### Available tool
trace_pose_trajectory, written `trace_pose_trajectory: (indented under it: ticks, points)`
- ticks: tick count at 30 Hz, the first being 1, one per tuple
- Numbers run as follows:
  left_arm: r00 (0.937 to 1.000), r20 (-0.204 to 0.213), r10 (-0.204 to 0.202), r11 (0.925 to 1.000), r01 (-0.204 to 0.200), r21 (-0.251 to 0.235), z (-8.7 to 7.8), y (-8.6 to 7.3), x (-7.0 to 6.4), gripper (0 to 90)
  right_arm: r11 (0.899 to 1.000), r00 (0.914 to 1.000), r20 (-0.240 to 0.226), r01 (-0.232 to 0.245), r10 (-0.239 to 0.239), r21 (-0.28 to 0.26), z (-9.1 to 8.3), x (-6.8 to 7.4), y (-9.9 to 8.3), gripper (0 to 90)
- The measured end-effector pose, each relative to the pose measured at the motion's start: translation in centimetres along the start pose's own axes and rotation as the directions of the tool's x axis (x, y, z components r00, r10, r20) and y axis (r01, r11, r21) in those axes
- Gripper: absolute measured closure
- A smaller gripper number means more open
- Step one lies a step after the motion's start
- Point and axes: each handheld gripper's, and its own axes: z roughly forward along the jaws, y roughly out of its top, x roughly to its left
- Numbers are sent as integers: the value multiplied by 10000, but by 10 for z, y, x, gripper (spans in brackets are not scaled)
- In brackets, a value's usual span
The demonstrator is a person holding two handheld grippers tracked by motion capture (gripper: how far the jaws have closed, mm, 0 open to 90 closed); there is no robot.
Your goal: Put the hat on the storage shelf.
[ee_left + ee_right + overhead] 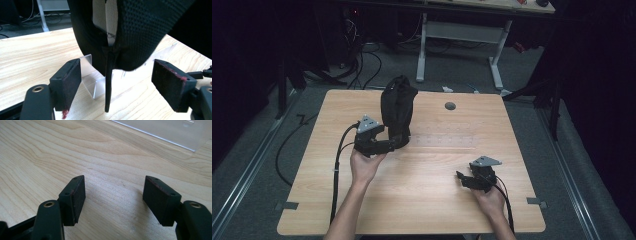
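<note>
Nearest the person, the right claw [460, 176] rests low over the pale wooden table [422, 200], near its front right part, held in the right hand [490, 199]. Its jaws stand wide apart with only bare wood grain between them, gripping nothing. In the right gripper view the edge of a clear plastic sheet [172, 131] lies on the table ahead of it.

Further in and to the left, the left hand [364, 165] holds the left claw [398, 143] up against the foot of a black mesh shoe [397, 107]. This claw is also spread wide, one jaw on each side of the shoe's lower end, neither pad touching it.

The shoe stands on end, its long axis close to upright and leaning slightly, its lower end resting at a small clear acrylic stand [93, 82] left of the table's centre. In the left gripper view a black pull strap [108, 82] hangs straight down from the shoe to the table, and a pale lining label [111, 20] shows inside the opening; its print is too small to read.

Beyond the shoe sits a round grey grommet [450, 106] near the far edge.
</note>
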Motion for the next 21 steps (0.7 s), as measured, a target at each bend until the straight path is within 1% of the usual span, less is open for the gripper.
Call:
trace_pose_trajectory:
  ticks: [5,8,10,15,18,21]
  points:
    - [10000,85,47,10000,-48,42,-8,1,1,244,10000,10000,-3,-28,28,4,0,0,0,348]
    - [9999,67,120,9999,-120,11,-13,1,0,243,10000,10000,-4,-36,36,7,0,0,0,348]
    - [9999,82,107,9999,-107,-48,-16,2,0,241,10000,10000,-5,-22,22,4,0,0,0,349]
    - [9999,93,79,10000,-79,-15,-21,2,1,239,10000,10000,1,-11,11,0,0,0,0,348]
    - [9999,157,-35,10000,36,-50,-26,3,1,239,10000,10000,-2,6,-6,-4,0,0,0,348]
    - [9998,203,-64,10000,65,-51,-29,3,2,239,10000,10000,-2,5,-5,-4,0,0,0,348]
